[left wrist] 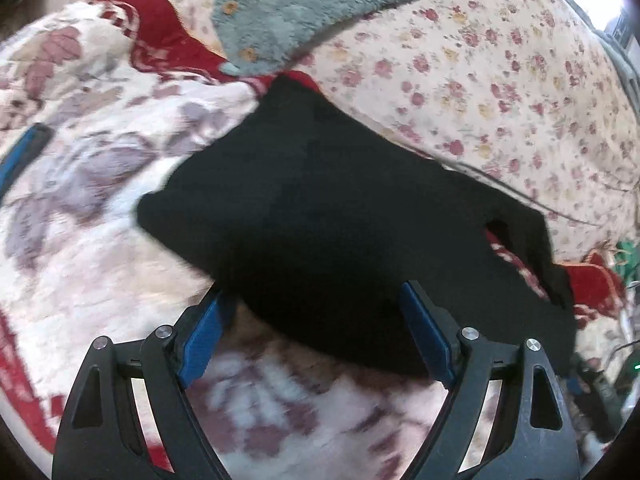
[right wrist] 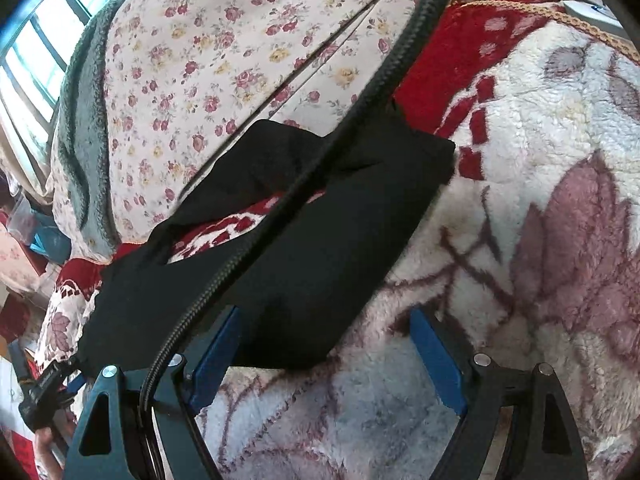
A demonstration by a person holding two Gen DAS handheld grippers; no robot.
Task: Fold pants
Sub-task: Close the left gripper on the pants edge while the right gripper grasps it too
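The black pants (left wrist: pixel 328 216) lie folded in a thick dark bundle on a fleecy white and red flowered blanket (left wrist: pixel 80 216). My left gripper (left wrist: pixel 316 312) is open, its blue pads either side of the near edge of the pants, holding nothing. In the right wrist view the pants (right wrist: pixel 320 240) lie slantwise, with a gap showing blanket between two layers. My right gripper (right wrist: pixel 328 340) is open at the near corner of the pants, its left pad (right wrist: pixel 216 360) by the cloth, its right pad over the blanket.
A grey-green fleece garment with buttons (left wrist: pixel 304 12) lies at the far side on a small-flowered sheet (left wrist: pixel 500 80). A black braided cable (right wrist: pixel 320 168) crosses the right wrist view over the pants. A window (right wrist: pixel 36 52) is at far left.
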